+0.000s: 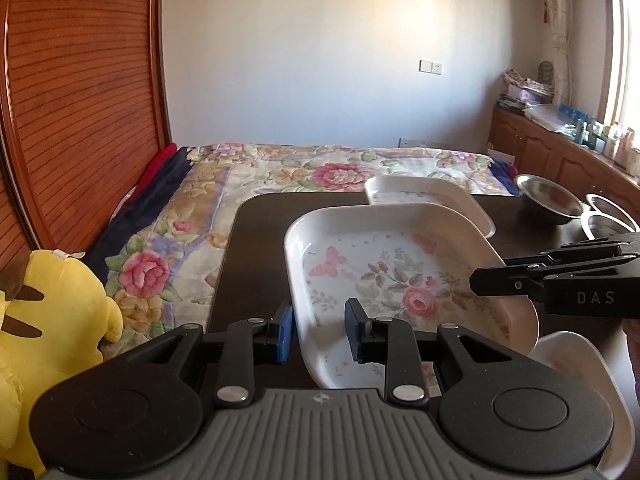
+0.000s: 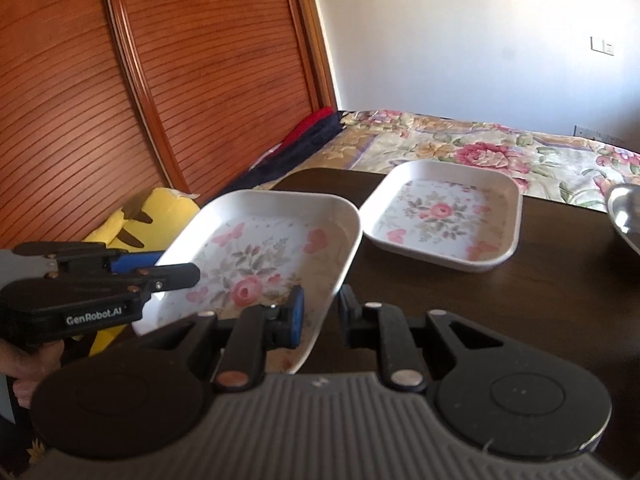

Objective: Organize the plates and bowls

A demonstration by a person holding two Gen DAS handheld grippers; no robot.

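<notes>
You hold a white rectangular melamine plate with a pink rose and butterfly print (image 1: 400, 276) lifted off the dark wooden table (image 1: 256, 240), in the lower middle of both views. It tilts, its near end low by the cameras and its far end raised. Its long axis runs from the bottom of the frame up toward the flowered bedspread (image 1: 280, 176), and the printed face points up and slightly toward you.

Your left gripper (image 1: 320, 330) is clamped on the plate's near left rim, one blue pad outside the wall and one inside. Your right gripper (image 2: 320, 312) pinches the opposite rim in the same way, so each claw is closed on this plate.

The likeliest trouble is the plate twisting or slipping, I judge, because both grips sit on a thin, smooth wall; if your hands drift apart or move at different heights, one pad could slide off.

A second white floral plate (image 2: 440, 216) lies flat on the table just beyond the held one, at centre right in the right wrist view, and the raised far corner could knock it.

A shiny steel bowl (image 1: 548, 200) sits at the right edge, and a yellow plush toy (image 1: 52, 312) lies at lower left.
</notes>
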